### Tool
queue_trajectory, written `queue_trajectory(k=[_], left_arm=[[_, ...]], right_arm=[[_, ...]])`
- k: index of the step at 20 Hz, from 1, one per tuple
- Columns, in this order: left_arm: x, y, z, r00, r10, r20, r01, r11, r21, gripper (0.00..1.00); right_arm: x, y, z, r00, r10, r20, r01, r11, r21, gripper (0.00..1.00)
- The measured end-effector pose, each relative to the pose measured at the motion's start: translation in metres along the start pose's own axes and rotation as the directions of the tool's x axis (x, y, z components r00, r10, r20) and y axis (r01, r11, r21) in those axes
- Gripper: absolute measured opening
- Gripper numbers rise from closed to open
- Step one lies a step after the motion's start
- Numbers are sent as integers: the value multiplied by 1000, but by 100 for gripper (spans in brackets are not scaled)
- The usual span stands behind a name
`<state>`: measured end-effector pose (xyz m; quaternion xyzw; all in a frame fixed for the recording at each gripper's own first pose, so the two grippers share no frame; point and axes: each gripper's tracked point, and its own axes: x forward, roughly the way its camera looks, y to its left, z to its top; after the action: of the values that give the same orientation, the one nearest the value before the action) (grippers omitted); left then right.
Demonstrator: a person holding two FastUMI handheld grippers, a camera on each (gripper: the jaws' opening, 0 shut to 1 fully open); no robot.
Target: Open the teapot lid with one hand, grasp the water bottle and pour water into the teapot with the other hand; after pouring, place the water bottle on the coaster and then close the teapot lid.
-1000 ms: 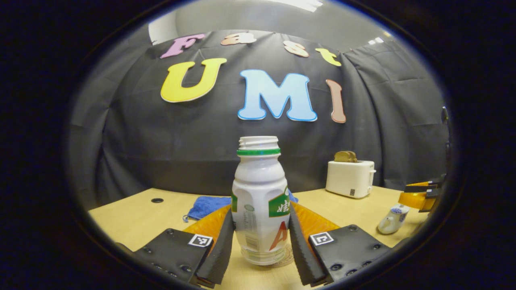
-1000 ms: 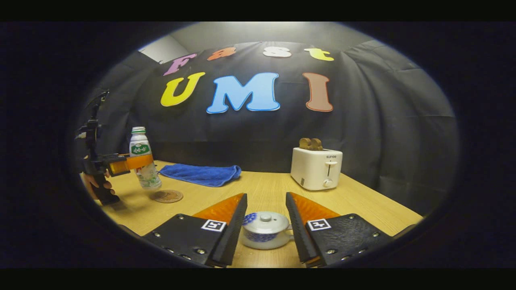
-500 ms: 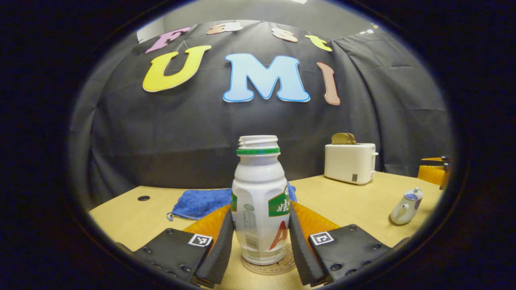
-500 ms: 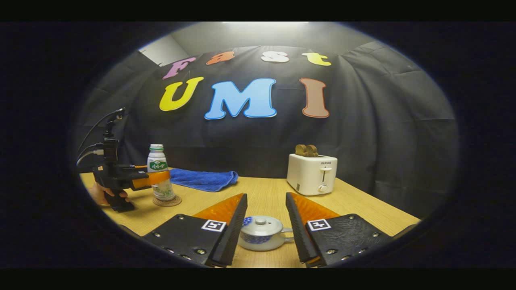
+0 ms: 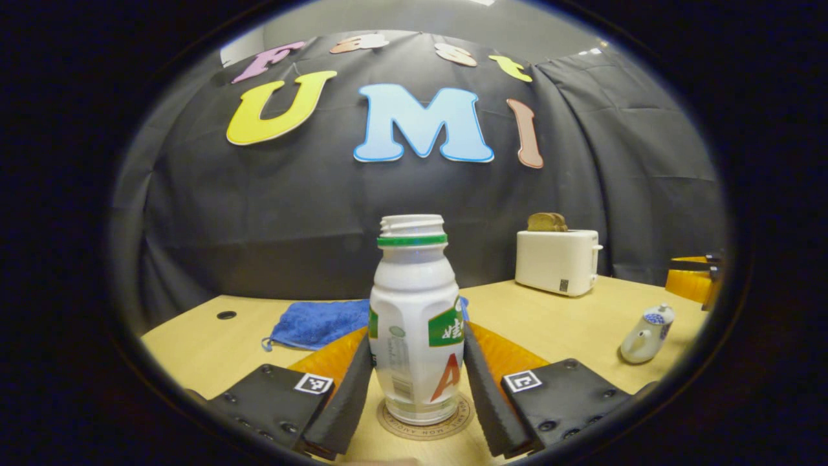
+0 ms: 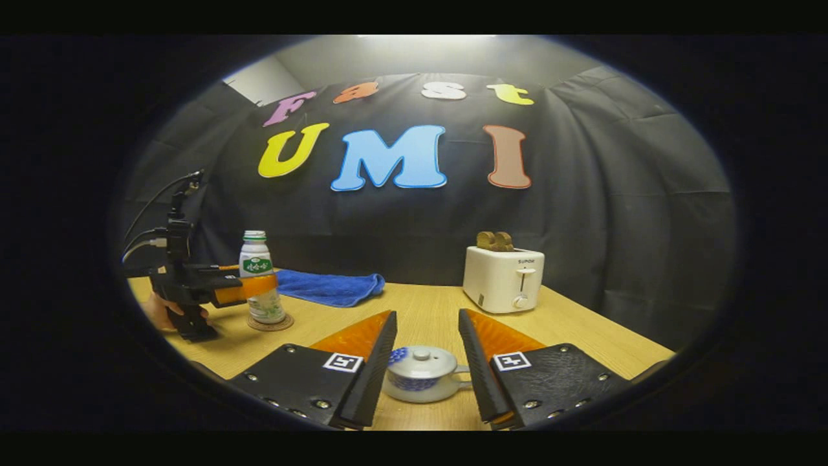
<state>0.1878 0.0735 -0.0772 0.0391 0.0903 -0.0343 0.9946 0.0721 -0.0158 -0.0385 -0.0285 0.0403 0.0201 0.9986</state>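
The white water bottle (image 5: 414, 323), uncapped with a green neck ring, stands upright on the round coaster (image 5: 424, 427). My left gripper (image 5: 417, 333) is shut on it, a finger against each side. In the right gripper view the bottle (image 6: 259, 278) stands on the coaster (image 6: 270, 322) at far left, with the left gripper (image 6: 249, 289) across it, held by a hand (image 6: 158, 310). My right gripper (image 6: 427, 317) is open, its fingers on either side of the blue-and-white teapot (image 6: 424, 382) without touching it. The lid (image 6: 422, 359) sits on the teapot. The teapot (image 5: 647, 333) also appears at the right of the left gripper view.
A white toaster (image 6: 503, 278) with bread in it stands at the back right of the wooden table (image 6: 427, 310). A blue cloth (image 6: 330, 287) lies at the back, behind the bottle. In the left gripper view the toaster (image 5: 556, 259) is right of the bottle.
The bottle came down from above the table onto the coaster, still in the left gripper. Its fingers have eased apart slightly. The right gripper dropped a little and stays around the teapot.
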Motion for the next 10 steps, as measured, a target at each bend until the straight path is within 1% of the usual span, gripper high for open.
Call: queue_trajectory(k=[1,2,3,4,5,6,7,8,9,10], left_arm=[[0,4,-3,1000,26,-10,-26,1000,16,89],[-2,7,-3,999,47,-6,-46,999,26,100],[-3,8,5,999,47,9,-47,998,33,100],[-3,5,4,999,47,23,-48,998,29,100],[-5,1,5,999,32,28,-32,999,21,98],[-8,0,4,999,30,28,-30,999,18,100],[-10,0,1,999,35,22,-36,999,20,98],[-12,3,0,999,44,17,-45,999,18,98],[-18,6,0,998,57,19,-57,998,5,100],[-25,6,2,998,52,29,-52,999,-15,99]], right_arm=[[0,0,1,1000,1,3,-1,1000,0,59],[-1,-1,1,1000,0,5,0,1000,-1,59],[0,-1,2,1000,0,7,0,1000,2,59],[-1,-1,1,1000,1,7,-1,1000,5,59],[-1,-1,2,1000,1,9,-1,1000,7,59],[-1,-2,3,1000,0,11,0,1000,8,59],[-1,-1,4,1000,2,13,-2,1000,9,59],[-2,-1,3,1000,2,14,-2,1000,8,59],[-2,-1,4,1000,2,17,-3,1000,6,59],[-2,-1,4,1000,2,17,-2,1000,5,59]])
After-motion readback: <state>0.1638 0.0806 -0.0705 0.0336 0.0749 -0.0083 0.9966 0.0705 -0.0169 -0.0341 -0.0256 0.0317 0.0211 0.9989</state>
